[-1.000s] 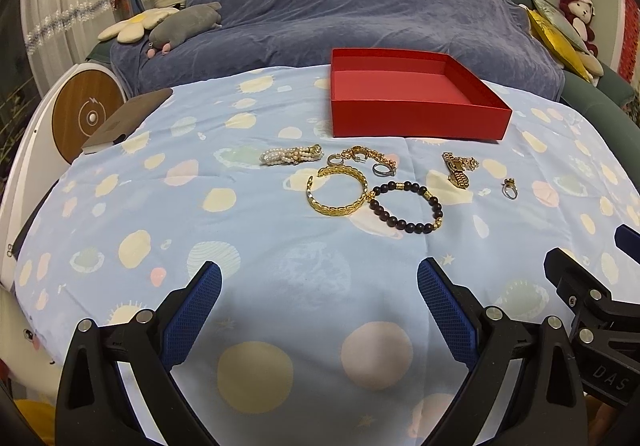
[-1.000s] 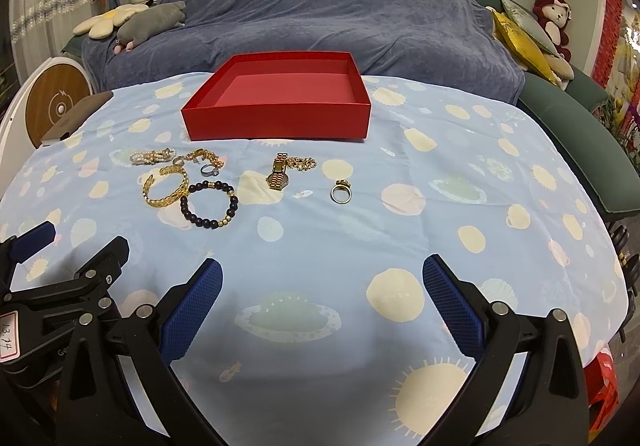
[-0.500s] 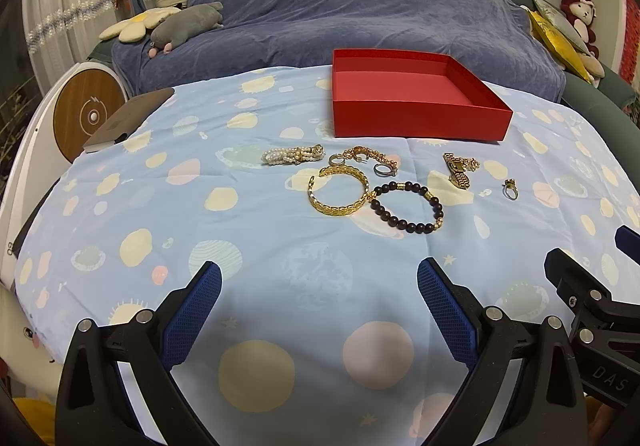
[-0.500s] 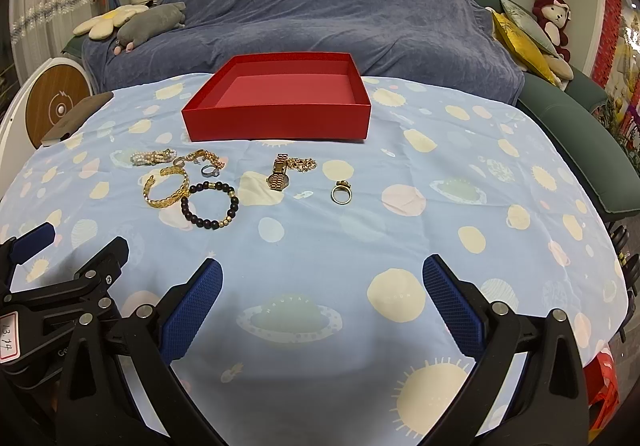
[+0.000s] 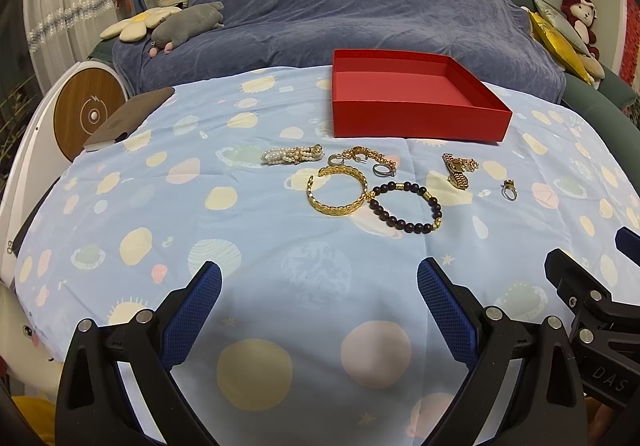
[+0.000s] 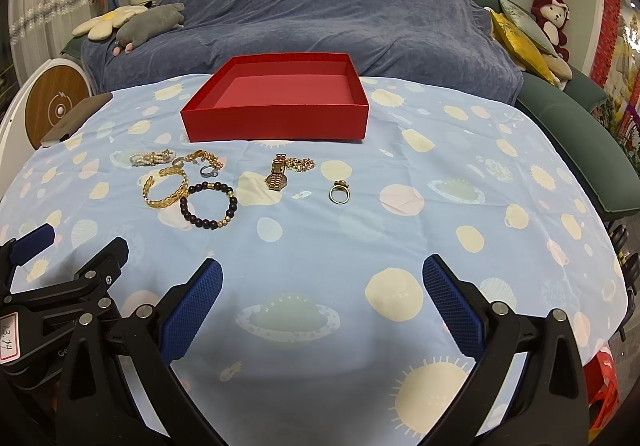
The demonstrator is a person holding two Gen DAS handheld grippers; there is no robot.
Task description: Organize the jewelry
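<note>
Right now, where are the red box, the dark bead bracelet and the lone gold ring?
red box (image 6: 276,124), right wrist view, on its front wall.
dark bead bracelet (image 6: 233,205), right wrist view, on its right-hand beads.
gold ring (image 6: 339,199), right wrist view, on its band.

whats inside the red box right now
Nothing shows inside the red box: only its bare pink floor. The strip of floor right behind its near wall is hidden. All the jewelry lies outside on the tablecloth.

Your small ring (image 5: 509,191) shows too tiny to read its stone; your right gripper (image 5: 624,246) is cut by the frame's right edge.
</note>
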